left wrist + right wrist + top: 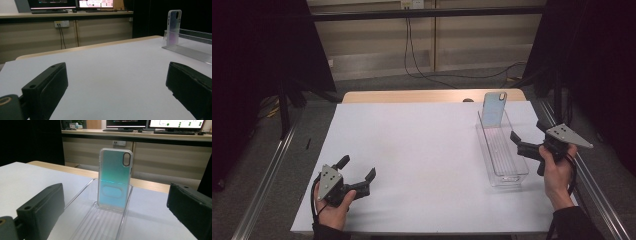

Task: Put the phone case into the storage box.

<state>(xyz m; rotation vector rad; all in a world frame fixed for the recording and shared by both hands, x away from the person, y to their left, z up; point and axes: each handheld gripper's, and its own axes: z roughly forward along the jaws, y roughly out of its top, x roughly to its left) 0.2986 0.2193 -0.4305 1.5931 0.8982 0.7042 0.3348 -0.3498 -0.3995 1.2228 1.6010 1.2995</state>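
Note:
A clear phone case [494, 108] [114, 178] [173, 27] with a blue-green sheen stands upright at the far end of a long clear ribbed tray [502, 150] [100, 225] [190, 51] on the right of the white table. My right gripper [529, 136] [115, 217] hovers open beside the tray's near half, its jaws framing the case from a distance. At the table's near left corner my left gripper [358, 168] [117, 92] rests low and open, with nothing between its fingers.
The white sheet [412, 150] covers most of the wooden tabletop [432, 95]. Metal rails [267, 170] run along both sides, with dark curtains beyond them. Cables [422, 70] hang on the far wall, and a desk carrying monitors [155, 123] stands behind.

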